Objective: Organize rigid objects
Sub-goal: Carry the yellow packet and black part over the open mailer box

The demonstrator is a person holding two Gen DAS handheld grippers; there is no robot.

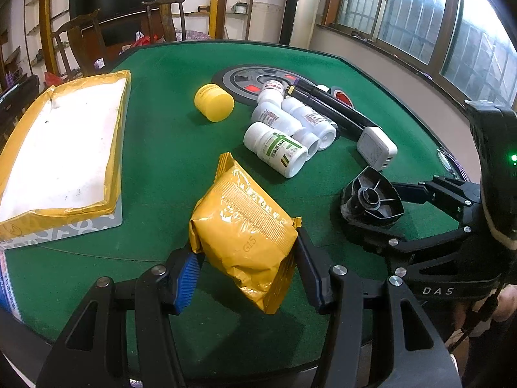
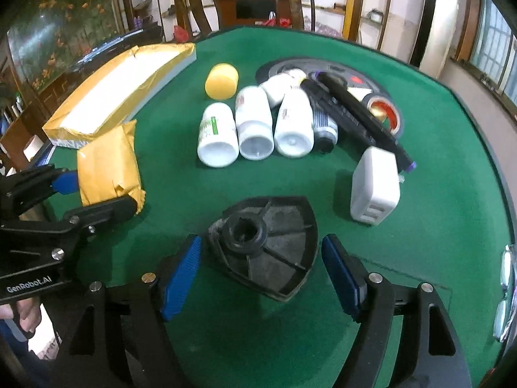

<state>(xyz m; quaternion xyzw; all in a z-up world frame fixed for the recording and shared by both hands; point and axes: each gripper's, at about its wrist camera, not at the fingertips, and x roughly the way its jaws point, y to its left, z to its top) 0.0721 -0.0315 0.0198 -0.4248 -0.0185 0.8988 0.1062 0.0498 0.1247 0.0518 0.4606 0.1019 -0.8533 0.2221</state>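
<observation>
Black ribbed plastic part (image 2: 263,249) lies on the green counter (image 2: 420,258), between the spread pads of the right hand-held gripper (image 2: 261,274), untouched; looks stiff, light; pinch across the rim. Left hand-held gripper (image 1: 247,268) clamps a crinkly yellow packet (image 1: 242,226); soft, slippery.

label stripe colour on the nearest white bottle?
Green, on the bottle lying on its side; clearest in the left wrist view.

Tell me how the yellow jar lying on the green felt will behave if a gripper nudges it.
The yellow jar lies on its side, so it would probably roll rather than slide. Its plastic-looking shell suggests it is stiff and fairly light. The smooth rounded wall may slip between pads, and a roll to its right could knock the white bottles.
</observation>
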